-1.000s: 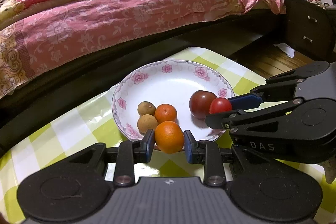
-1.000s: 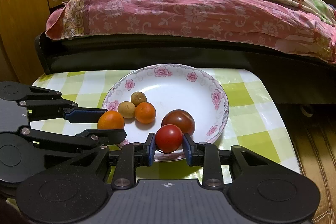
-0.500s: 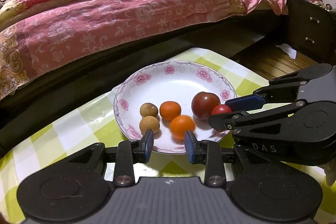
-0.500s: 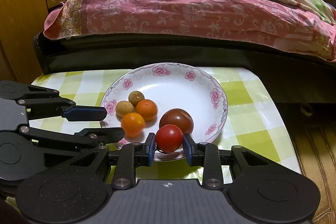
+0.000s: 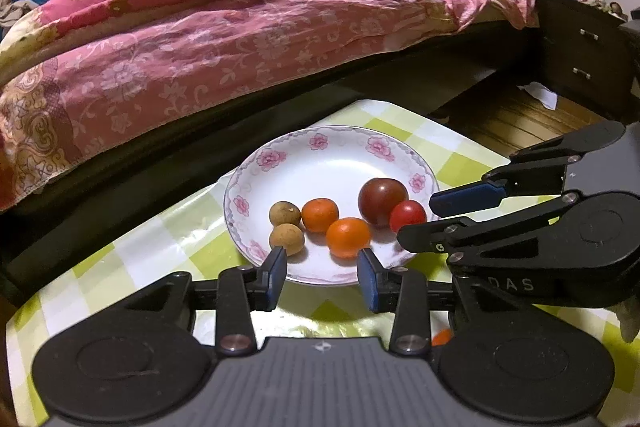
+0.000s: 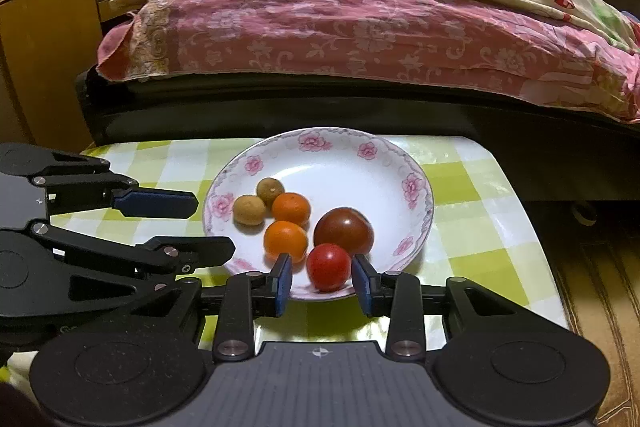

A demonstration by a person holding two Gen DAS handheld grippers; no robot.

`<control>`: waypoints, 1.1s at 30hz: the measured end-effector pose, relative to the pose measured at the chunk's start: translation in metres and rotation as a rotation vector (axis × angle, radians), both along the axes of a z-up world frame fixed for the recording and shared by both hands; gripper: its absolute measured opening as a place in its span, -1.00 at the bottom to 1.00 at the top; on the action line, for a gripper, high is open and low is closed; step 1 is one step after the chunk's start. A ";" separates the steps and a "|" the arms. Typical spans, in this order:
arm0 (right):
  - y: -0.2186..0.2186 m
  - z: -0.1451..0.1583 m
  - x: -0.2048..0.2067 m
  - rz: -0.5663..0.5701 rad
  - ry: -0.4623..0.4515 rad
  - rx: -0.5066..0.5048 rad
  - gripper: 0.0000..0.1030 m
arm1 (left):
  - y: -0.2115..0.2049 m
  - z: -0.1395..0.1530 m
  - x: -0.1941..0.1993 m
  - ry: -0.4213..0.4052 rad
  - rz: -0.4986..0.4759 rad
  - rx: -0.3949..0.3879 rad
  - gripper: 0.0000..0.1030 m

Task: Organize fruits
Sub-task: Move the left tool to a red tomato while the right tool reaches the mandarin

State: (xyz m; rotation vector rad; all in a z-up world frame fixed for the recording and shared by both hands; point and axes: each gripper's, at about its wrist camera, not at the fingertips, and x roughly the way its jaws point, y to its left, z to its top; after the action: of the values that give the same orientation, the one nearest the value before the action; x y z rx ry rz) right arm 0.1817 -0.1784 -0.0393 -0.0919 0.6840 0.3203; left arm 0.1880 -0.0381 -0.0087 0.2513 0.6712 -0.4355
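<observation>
Six fruits lay on the flowered plate (image 6: 414, 183), which stood on the green checked tablecloth (image 6: 472, 187) beside the bed (image 6: 360, 27): two small brown fruits (image 6: 249, 210), two oranges, a dark tomato (image 6: 344, 230) and a small red tomato (image 6: 329, 266).

The left gripper (image 5: 322, 277) was at the near rim of the plate and its jaws were opening. Nothing was between them; the nearer orange (image 5: 348, 237) rested on the plate just beyond the tips, free of both pads. The right gripper (image 6: 321, 277) was also opening. The red tomato sat between its two blue pads, with a thin gap visible on each side, so I judge that it was already released and resting on the plate near the rim.

The step in hand seemed to be letting go of the last two fruits. To do it well, both grippers should open further before they pull back, so that no pad drags a fruit along. The withdrawal should go straight backward and a little upward, away from the rim. The red tomato lay close to the edge and is round, so a small push could roll it off the plate. The two grippers were near each other, so they should leave without crossing.
</observation>
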 end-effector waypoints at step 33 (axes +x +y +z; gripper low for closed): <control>0.011 -0.014 -0.058 0.132 0.068 -0.040 -0.32 | 0.020 -0.035 -0.045 0.086 -0.053 0.093 -0.04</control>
State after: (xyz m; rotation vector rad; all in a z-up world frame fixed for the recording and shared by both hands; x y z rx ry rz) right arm 0.1242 -0.1678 -0.0529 -0.1658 0.7533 0.4382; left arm 0.1434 -0.0185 -0.0440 0.3403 0.7711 -0.4688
